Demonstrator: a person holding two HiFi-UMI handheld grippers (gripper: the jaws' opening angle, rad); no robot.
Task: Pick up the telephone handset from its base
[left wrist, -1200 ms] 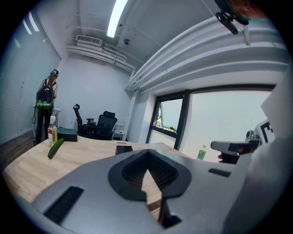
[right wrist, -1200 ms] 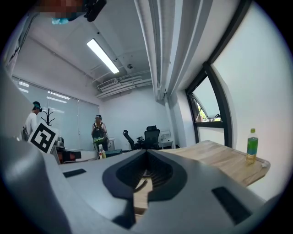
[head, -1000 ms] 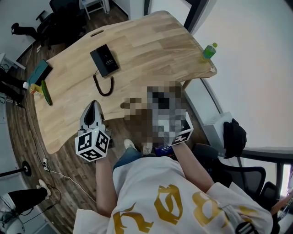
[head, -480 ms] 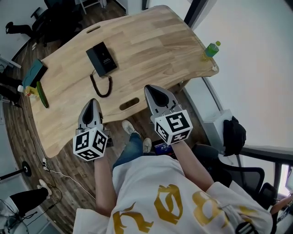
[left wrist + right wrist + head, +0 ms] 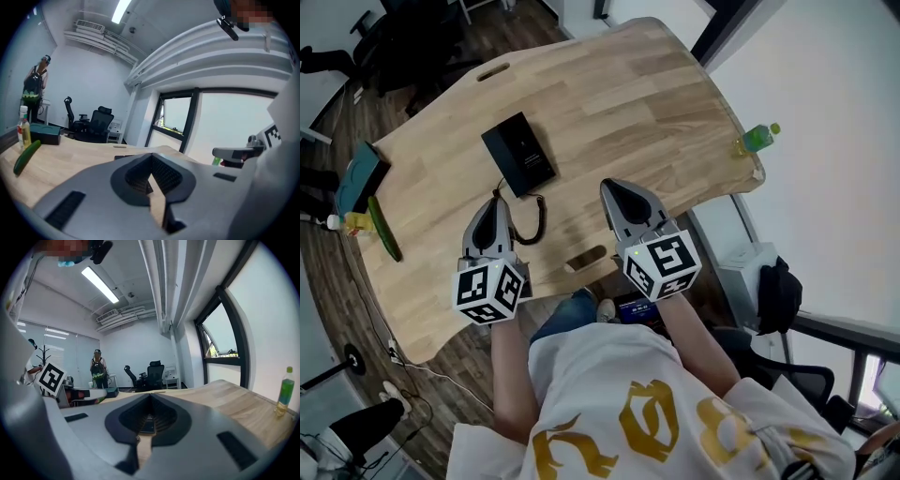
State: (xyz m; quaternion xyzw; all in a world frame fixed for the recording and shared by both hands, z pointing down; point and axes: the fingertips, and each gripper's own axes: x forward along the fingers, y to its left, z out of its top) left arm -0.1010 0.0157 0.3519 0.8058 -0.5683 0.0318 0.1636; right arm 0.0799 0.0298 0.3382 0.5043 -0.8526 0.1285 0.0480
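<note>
Both grippers have come forward from short of the near edge to over the tabletop [image 5: 619, 94], closer to the telephone [image 5: 518, 153]. It is a flat black slab, seen from above as one piece, lying aslant left of centre. A coiled black cord [image 5: 542, 217] loops from its near end. The left gripper [image 5: 494, 206] is just beside that cord, its fingers [image 5: 93, 187] pressed together on nothing. The right gripper [image 5: 613, 189], well right of the cord, likewise has its fingers [image 5: 206, 427] closed and empty.

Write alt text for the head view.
A person holds the left gripper and right gripper, both shut and empty, over the near edge of a wooden table. A telephone with coiled cord lies beyond the left gripper; a green bottle stands far right.
</note>
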